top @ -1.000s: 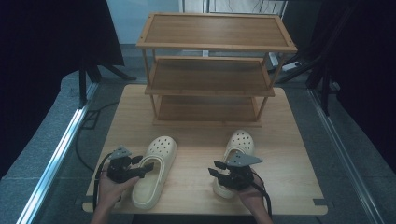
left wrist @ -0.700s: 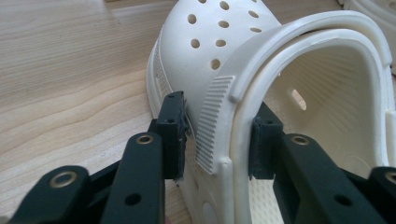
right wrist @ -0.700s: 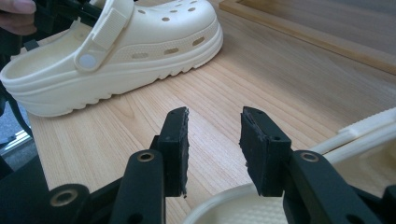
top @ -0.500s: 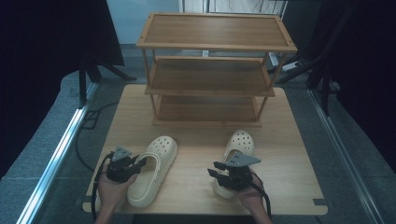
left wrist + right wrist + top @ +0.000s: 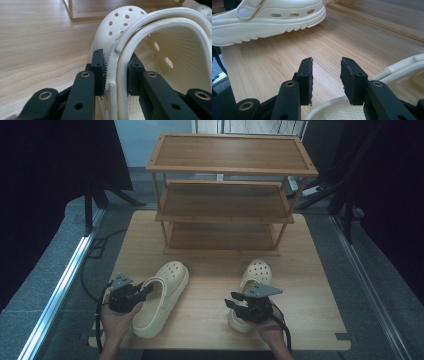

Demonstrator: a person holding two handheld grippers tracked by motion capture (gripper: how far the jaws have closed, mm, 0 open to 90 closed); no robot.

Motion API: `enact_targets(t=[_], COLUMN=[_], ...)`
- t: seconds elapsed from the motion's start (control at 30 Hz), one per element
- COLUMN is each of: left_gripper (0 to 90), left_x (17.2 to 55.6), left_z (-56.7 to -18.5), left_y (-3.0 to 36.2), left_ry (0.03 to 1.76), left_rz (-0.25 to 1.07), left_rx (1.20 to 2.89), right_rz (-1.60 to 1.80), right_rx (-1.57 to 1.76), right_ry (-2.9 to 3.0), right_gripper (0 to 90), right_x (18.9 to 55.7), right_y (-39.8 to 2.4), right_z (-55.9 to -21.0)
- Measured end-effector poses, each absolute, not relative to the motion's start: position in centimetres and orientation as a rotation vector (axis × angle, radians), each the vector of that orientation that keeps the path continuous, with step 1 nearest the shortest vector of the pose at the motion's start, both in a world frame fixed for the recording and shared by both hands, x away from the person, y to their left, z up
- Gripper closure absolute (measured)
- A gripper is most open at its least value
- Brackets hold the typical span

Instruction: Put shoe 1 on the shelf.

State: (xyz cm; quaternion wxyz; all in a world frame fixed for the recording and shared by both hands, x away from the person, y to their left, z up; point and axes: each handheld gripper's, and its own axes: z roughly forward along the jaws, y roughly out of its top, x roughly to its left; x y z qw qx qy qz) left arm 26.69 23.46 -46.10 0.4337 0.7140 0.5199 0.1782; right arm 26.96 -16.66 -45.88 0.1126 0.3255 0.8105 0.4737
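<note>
On table — left gripper [image 5: 145, 291] clamps left clog [image 5: 162, 296] wall; right gripper [image 5: 231, 303] open over right clog [image 5: 252, 285].

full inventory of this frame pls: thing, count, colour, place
Cream perforated foam clogs: 2. Left clog lies front left on the table, toe toward the rack; right clog lies front right.
Three-tier wooden shoe rack: 1, light brown, at the table's far edge, shelves bare.
Light wooden table: 1, under everything.
Black cable: 1, on the grey floor left of the table.
Left gripper: 1, black, jaws just closed on the left clog's side wall and heel strap, pads pressing either side.
Right gripper: 1, black, jaws open above the right clog's heel rim, nothing between the pads.
Person's hands: 2, at the table's near edge, one holding each gripper.
</note>
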Motion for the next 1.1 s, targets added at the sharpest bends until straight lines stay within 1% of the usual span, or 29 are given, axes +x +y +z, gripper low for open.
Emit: enact_targets(t=[0.23,0.57,0.8,1.1], left_gripper=[73.8,74.3,74.3,74.1], left_x=[27.8,30.0,33.2,36.2], left_z=[-45.8,-45.1,-45.1,-44.5], left_y=[22.4,20.2,18.4,16.1], left_ry=[1.265,1.24,1.242,1.24], left_rz=[0.428,0.457,0.48,0.513], left_rx=[1.79,1.823,1.848,1.851], right_rz=[1.424,1.451,1.45,1.448], right_rx=[0.976,1.002,1.028,1.03], right_ry=[2.355,2.323,2.308,2.324], right_gripper=[62.6,62.7,62.8,62.7], right_x=[27.1,27.3,27.4,27.6], right_y=[-17.3,-18.4,-18.8,-18.7], right_z=[-45.6,-45.2,-45.2,-45.5])
